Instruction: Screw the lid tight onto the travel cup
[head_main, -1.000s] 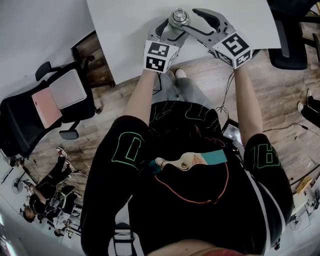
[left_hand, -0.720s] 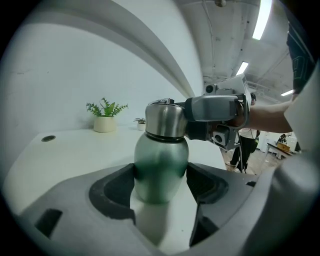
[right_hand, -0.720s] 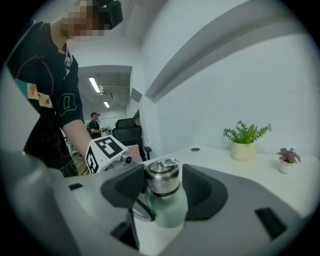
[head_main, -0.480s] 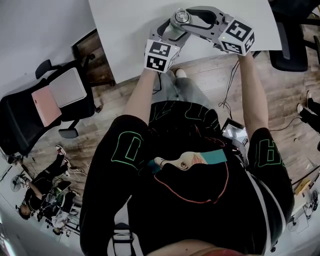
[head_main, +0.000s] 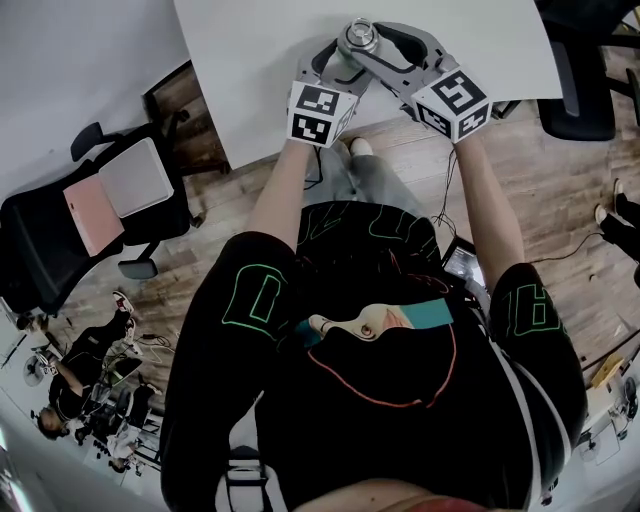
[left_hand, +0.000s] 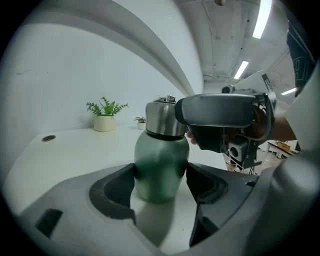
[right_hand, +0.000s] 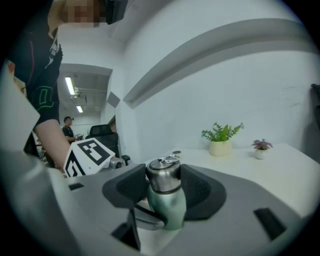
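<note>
A travel cup stands near the front edge of the white table (head_main: 260, 60). Its green body (left_hand: 160, 162) sits between the pads of my left gripper (left_hand: 160, 182), which press on both sides low down. On top is the steel lid (right_hand: 163, 175) with a small ring handle. My right gripper (right_hand: 163, 182) reaches in from the right and its jaws have just been closing; both pads now touch the lid. In the head view the lid (head_main: 357, 36) shows between the left gripper (head_main: 345, 62) and the right gripper (head_main: 368, 45).
A potted plant (right_hand: 221, 140) and a smaller pot (right_hand: 260, 149) stand farther back on the table. An office chair (head_main: 110, 200) with pink and grey pads is on the floor at left, another chair (head_main: 575, 90) at right. People sit far behind.
The right gripper's jaws have closed in on the lid, and its marker cube swung up and then back toward me. The left gripper and the cup have stayed still.
</note>
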